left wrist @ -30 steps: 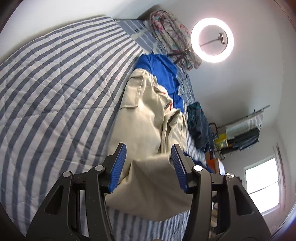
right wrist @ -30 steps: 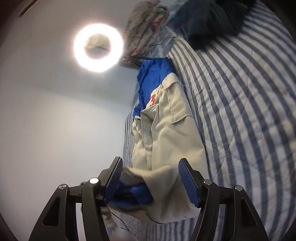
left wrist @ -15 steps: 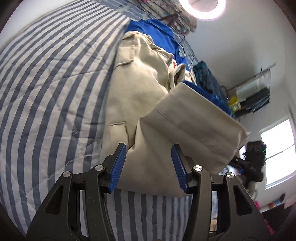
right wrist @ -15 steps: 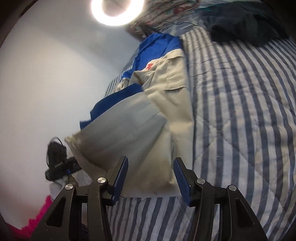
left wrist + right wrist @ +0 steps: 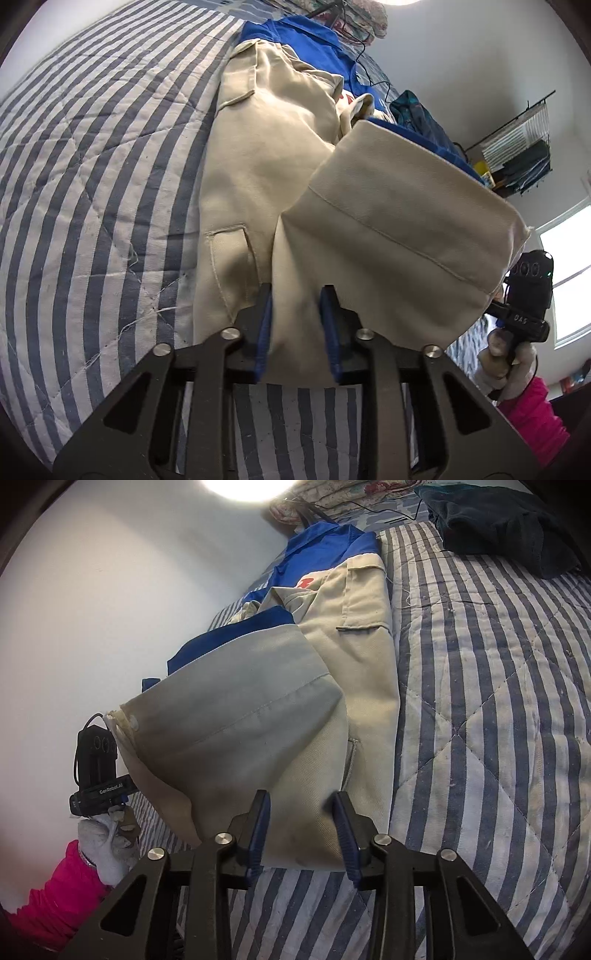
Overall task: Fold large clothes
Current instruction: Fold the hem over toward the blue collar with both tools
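Spread lengthwise on the striped quilt (image 5: 92, 184): a beige-and-blue work jacket (image 5: 266, 155), collar end far, hem end near, with one beige flap (image 5: 399, 236) doubled back over the body and its hem band raised toward the wall side. Changed in the last second: both claws lower and nearer the cloth, and both narrower than a second ago, jaws closing. Left gripper (image 5: 295, 325): blue pads flanking a ridge of beige cloth at the near hem, close to it, contact not certain. Right gripper (image 5: 301, 830): a wider gap, beige cloth between the pads, no clear pinch yet. Gloved hand (image 5: 509, 365) with a pink sleeve (image 5: 48, 890) on the other tool at each view's edge. Dark garment (image 5: 509, 528) lying apart, further up the bed. Meaning for the task, as a judgement: near hem about to be seized at two points, probably for a fold toward the collar; fold itself not yet begun.
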Tool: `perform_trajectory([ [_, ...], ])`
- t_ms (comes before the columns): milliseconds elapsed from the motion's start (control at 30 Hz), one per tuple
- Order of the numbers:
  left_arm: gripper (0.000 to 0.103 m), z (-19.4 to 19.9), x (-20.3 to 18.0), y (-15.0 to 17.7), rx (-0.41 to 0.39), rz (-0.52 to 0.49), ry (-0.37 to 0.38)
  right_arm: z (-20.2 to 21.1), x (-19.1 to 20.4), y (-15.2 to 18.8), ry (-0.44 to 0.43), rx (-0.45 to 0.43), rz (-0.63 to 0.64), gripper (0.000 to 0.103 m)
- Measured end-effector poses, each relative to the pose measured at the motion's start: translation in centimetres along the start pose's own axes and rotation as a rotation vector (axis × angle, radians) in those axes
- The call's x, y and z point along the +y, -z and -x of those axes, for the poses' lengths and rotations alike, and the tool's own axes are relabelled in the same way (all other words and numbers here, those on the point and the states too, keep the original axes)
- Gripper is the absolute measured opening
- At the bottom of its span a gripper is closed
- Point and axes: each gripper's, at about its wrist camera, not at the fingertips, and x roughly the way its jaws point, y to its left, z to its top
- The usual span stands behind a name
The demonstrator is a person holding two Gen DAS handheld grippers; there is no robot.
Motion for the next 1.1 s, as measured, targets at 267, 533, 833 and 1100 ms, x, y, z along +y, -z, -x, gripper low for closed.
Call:
perform_trajectory([
  [267,0.017,0.5,0.4,0.6,-0.012,-0.013,-0.005,-0.8,0.7,0.5,0.026,0.004,0.002,0.032],
  [533,0.01,4.3,0.3,3.0,-0.101,0.057,0.016,1.5,2.2,1.5,0.018,-0.044,0.016,0.004],
  [833,0.011,4.4,2.0,5.5,-0.11,0.145,-0.087,1.7,-0.8,3.2,0.075,-0.008,-0.12,0.0],
  [1100,0.016,6.4,-0.1,4.2,-0.159,0.032,-0.142,4.3,1.2,2.8,0.129,-0.016,-0.037,0.005],
])
